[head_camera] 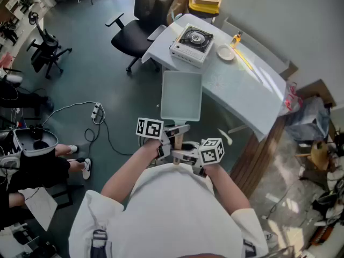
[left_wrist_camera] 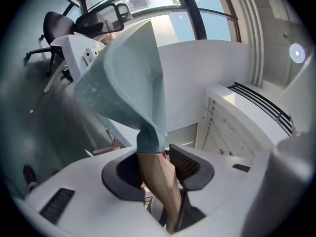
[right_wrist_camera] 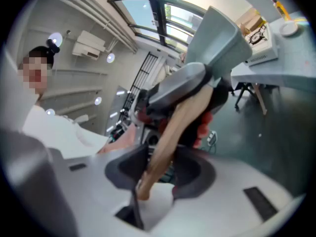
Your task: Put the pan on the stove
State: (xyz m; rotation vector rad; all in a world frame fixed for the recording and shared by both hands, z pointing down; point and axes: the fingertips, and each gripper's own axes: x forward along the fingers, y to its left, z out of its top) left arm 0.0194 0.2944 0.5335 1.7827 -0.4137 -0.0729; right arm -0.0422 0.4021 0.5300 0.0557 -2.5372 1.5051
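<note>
A square pale-green pan point(head_camera: 181, 95) with a wooden handle point(left_wrist_camera: 159, 181) hangs in the air over the floor, short of the table. Both grippers hold it by the handle. My left gripper point(head_camera: 171, 137) is shut on the handle close to the pan body point(left_wrist_camera: 126, 78). My right gripper point(head_camera: 181, 156) is shut on the handle's end point(right_wrist_camera: 170, 132), just behind the left gripper point(right_wrist_camera: 177, 85). The portable stove point(head_camera: 192, 43), a white box with a dark round burner, stands at the near-left end of the white table point(head_camera: 252, 90), ahead of the pan.
On the table beside the stove are a small white dish point(head_camera: 226, 52) and a yellow bottle point(head_camera: 235, 38). A black office chair point(head_camera: 142, 20) stands left of the table. A power strip with cable point(head_camera: 97, 112) lies on the floor. A seated person's legs point(head_camera: 48, 163) show at left.
</note>
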